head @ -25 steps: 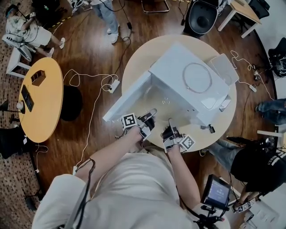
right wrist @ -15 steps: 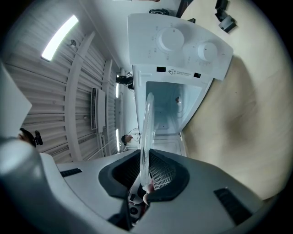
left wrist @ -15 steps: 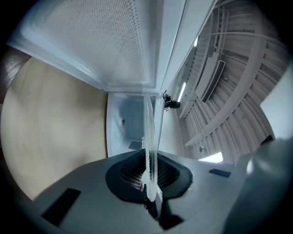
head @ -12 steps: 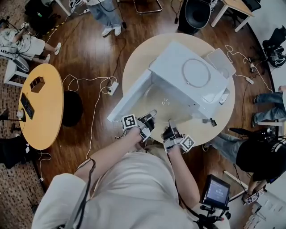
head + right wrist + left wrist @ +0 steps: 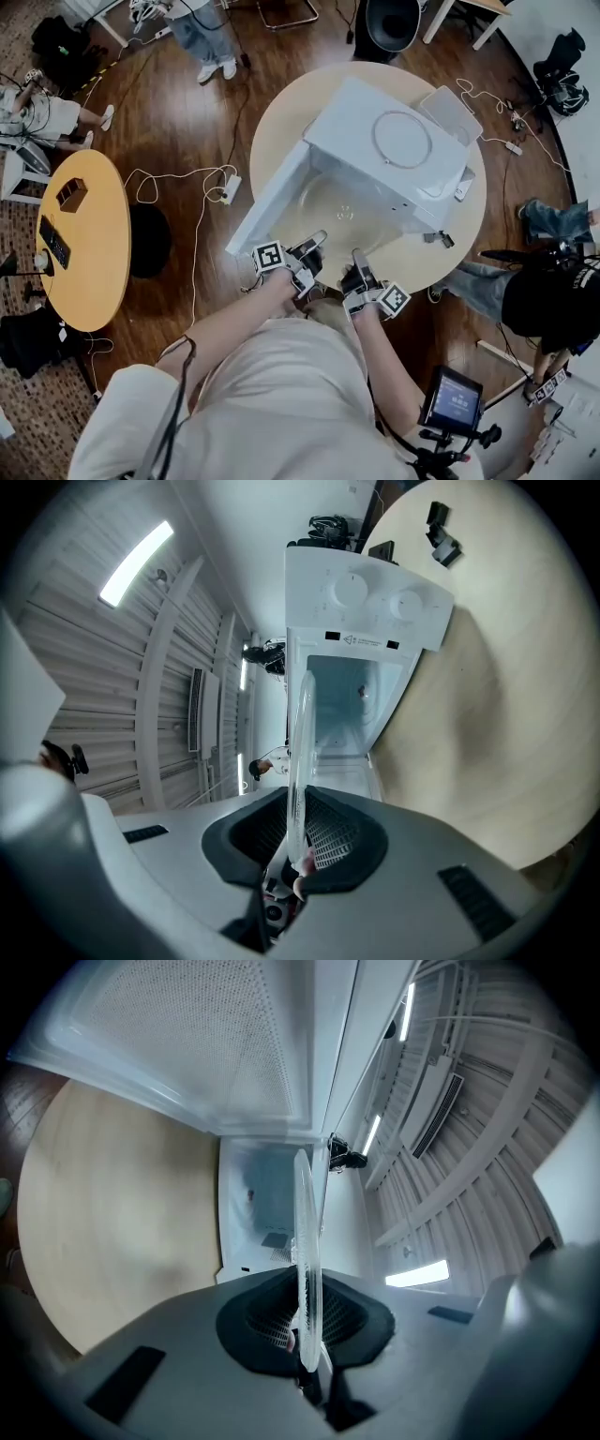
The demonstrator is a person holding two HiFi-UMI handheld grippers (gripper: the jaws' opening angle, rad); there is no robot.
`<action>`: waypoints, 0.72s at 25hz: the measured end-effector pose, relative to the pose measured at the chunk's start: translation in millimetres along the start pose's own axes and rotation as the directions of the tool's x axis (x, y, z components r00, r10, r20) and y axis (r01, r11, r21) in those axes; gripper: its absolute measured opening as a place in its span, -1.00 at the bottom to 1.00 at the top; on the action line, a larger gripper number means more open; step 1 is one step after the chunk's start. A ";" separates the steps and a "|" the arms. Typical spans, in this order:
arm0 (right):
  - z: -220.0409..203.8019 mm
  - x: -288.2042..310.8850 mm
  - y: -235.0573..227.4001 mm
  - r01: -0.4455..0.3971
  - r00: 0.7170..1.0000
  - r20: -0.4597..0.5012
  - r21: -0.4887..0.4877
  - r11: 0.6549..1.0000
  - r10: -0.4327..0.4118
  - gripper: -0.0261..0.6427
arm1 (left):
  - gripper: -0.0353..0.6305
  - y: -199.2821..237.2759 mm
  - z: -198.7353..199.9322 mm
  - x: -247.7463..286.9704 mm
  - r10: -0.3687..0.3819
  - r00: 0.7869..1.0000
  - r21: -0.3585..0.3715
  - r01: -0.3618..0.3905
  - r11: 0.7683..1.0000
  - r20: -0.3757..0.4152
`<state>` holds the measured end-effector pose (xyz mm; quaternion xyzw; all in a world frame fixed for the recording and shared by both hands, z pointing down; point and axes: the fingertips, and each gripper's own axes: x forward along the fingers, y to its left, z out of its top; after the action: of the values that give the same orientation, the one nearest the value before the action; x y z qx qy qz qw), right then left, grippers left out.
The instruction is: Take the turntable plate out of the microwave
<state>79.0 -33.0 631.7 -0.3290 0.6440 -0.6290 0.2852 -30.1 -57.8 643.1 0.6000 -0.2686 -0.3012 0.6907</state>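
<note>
The clear glass turntable plate (image 5: 339, 212) is faint in the head view, at the mouth of the white microwave (image 5: 394, 155) on the round table (image 5: 412, 258). My left gripper (image 5: 317, 240) is shut on its near left rim. My right gripper (image 5: 357, 255) is shut on its near right rim. In the left gripper view the plate (image 5: 305, 1232) stands edge-on between the left gripper (image 5: 306, 1349) pads, with the open cavity (image 5: 267, 1213) beyond. The right gripper view shows the plate (image 5: 300, 752) edge-on in the right gripper (image 5: 292, 855), in front of the microwave's control knobs (image 5: 370, 594).
The microwave door (image 5: 272, 202) hangs open to the left. A wire ring (image 5: 401, 139) lies on the microwave's top, and white devices (image 5: 450, 112) sit behind it. A power strip (image 5: 228, 187) and cables lie on the floor. A second round table (image 5: 84, 234) stands left; people sit around.
Both grippers have drawn back a little from the microwave with the plate between them. Their grip looks the same.
</note>
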 end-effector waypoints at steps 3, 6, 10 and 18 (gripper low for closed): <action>-4.8 -4.2 1.6 -0.004 1.000 0.009 -0.012 1.000 0.004 -0.78 | -0.79 0.0 -3.4 -4.6 0.000 1.000 -0.010 0.000 1.000 -0.018; -8.4 -8.5 0.0 0.003 1.000 0.022 -0.021 1.000 -0.003 -0.78 | -0.79 -3.4 -5.0 -7.0 -0.011 0.999 0.001 0.011 1.000 -0.032; -15.1 -12.9 2.8 0.000 0.999 0.040 -0.020 1.000 0.001 -0.78 | -0.79 -0.1 -7.8 -12.6 -0.005 0.998 0.007 0.005 1.000 -0.059; -30.5 -27.7 2.3 0.005 0.996 0.085 -0.046 0.999 -0.001 -0.78 | -0.79 -1.6 -16.9 -25.2 -0.019 0.992 0.009 0.021 1.000 -0.122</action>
<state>72.2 7.6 629.5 -0.3629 0.6452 -0.5999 0.3035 -34.8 -28.1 639.0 0.6235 -0.2215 -0.2695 0.6997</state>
